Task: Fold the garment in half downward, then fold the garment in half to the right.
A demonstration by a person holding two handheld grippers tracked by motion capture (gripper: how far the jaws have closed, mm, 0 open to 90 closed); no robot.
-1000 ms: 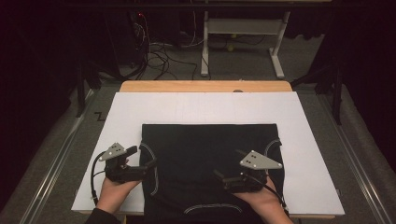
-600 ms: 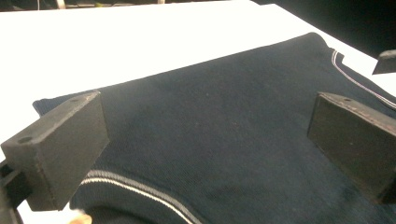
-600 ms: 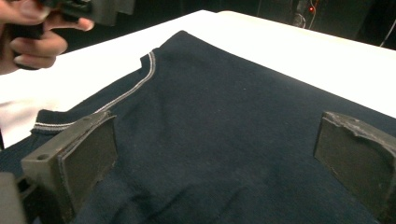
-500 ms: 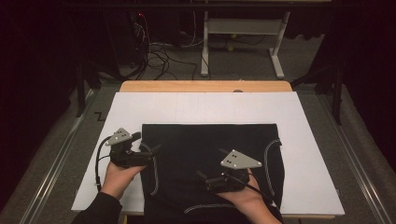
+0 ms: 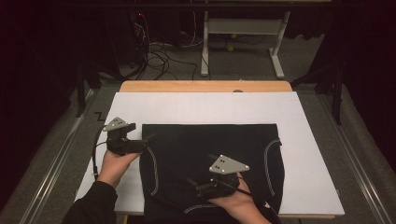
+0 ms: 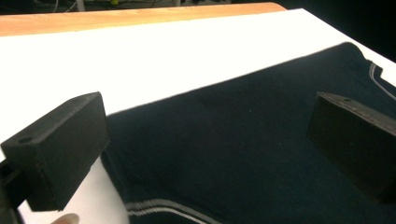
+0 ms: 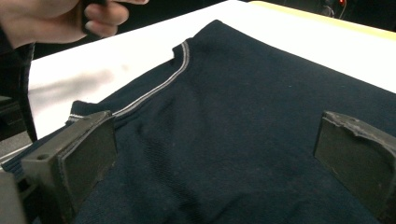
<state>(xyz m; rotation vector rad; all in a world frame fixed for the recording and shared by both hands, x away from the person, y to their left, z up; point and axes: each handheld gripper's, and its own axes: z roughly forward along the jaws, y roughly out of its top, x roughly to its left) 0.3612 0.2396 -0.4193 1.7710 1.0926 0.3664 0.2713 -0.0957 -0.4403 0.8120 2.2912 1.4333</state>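
A: High view?
B: Black garment (image 5: 212, 163) lies flat, lower centre of frame, on the white board (image 5: 201, 109). Left gripper (image 5: 148, 138) sits at the garment's upper-left corner, mid-left of frame. Right gripper (image 5: 190, 183) is over the garment's lower middle, bottom centre.

A: Left gripper view?
B: Jaws wide apart, nothing between them. Garment (image 6: 243, 158) fills the lower right; its edge runs diagonally. Left jaw is over the white board (image 6: 140, 60), right jaw over fabric.

A: Right gripper view?
B: Jaws spread wide, gripping nothing. Garment (image 7: 243, 130) spans the centre, pale seam stripe (image 7: 161, 84) upper left. The left hand (image 7: 60, 18) is in the top-left corner.
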